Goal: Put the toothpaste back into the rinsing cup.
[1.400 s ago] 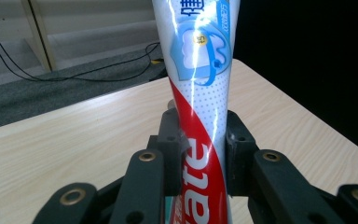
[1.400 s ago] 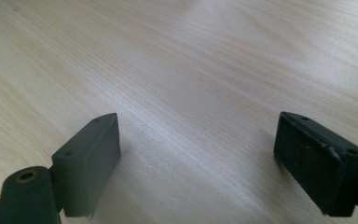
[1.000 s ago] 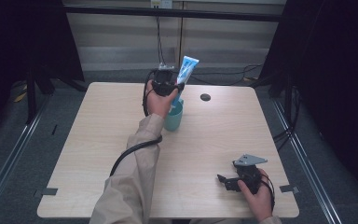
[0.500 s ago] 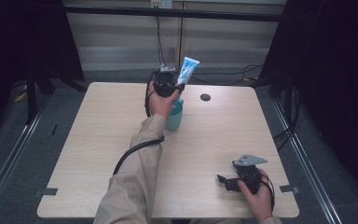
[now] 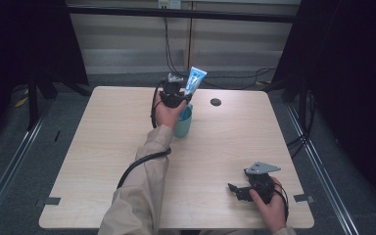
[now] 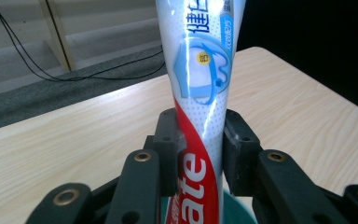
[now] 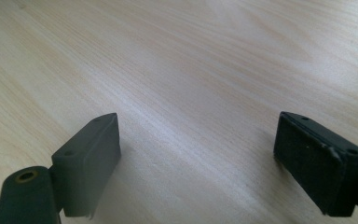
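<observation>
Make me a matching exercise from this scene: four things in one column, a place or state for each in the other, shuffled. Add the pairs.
1. toothpaste tube
2. teal cup
3. right gripper
4. small dark disc

A. jaws wide apart, nothing between them
B. lies alone on the table's far side
C. clamped between the left gripper's pads
D. stands on the table under the left hand

Pairs: 1-C, 2-D, 3-A, 4-B

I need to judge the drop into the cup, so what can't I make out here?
- Tube bottom end: left gripper view, cut off by the lower edge.
- Cup inside: high view, hidden by the hand.
- Small dark disc on the table: high view, too small to identify.
</observation>
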A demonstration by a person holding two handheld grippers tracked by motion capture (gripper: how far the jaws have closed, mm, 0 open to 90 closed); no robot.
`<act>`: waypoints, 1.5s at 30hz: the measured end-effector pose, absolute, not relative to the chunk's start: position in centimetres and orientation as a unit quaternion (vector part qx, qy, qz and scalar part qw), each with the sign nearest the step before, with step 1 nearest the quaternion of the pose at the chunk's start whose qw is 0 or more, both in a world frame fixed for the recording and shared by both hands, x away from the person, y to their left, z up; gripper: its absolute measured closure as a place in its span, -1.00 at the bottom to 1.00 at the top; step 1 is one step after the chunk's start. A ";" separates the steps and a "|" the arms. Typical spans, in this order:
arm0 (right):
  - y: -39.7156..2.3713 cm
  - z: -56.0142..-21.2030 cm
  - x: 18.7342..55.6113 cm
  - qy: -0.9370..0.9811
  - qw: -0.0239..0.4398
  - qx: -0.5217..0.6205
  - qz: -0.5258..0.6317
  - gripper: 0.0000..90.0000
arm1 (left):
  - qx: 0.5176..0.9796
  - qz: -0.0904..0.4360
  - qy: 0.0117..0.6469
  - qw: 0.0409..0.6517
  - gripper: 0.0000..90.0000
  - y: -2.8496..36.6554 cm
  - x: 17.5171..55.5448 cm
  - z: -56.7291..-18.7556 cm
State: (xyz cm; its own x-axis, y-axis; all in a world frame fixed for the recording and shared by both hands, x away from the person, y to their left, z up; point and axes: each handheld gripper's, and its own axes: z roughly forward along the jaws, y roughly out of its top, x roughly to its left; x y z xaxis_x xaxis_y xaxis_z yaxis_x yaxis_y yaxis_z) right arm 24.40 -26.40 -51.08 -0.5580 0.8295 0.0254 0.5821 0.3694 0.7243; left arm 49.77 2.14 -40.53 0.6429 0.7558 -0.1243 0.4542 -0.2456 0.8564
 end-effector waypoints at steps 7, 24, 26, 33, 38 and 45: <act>-26.4 -51.1 24.4 0.808 0.174 0.437 0.354 -0.69 | 0.775 0.154 0.398 0.466 0.58 3.2 49.1 -41.3; -26.4 -51.1 24.4 0.808 0.173 0.437 0.354 -0.69 | 0.780 0.146 0.400 0.459 0.59 4.1 48.0 -42.3; -26.4 -51.1 24.4 0.809 0.174 0.438 0.353 -0.69 | 0.781 0.146 0.401 0.456 0.59 4.1 47.9 -42.4; -26.4 -51.1 24.4 0.808 0.173 0.438 0.354 -0.69 | 0.783 0.144 0.402 0.453 0.59 4.2 47.6 -42.9; -26.4 -51.1 24.4 0.809 0.173 0.437 0.353 -0.69 | 0.784 0.144 0.399 0.454 0.58 4.3 47.5 -42.9; -26.4 -51.1 24.4 0.809 0.173 0.437 0.354 -0.69 | 0.787 0.142 0.396 0.451 0.58 4.2 47.6 -42.9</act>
State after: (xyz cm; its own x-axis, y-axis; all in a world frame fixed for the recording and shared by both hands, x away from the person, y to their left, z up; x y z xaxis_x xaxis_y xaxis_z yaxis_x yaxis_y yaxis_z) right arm 24.39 -26.38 -51.09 -0.5579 0.8294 0.0292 0.5844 0.3676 0.7234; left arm 47.60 4.19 -42.85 0.6454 0.7520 -0.1341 0.4953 -0.2784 0.8229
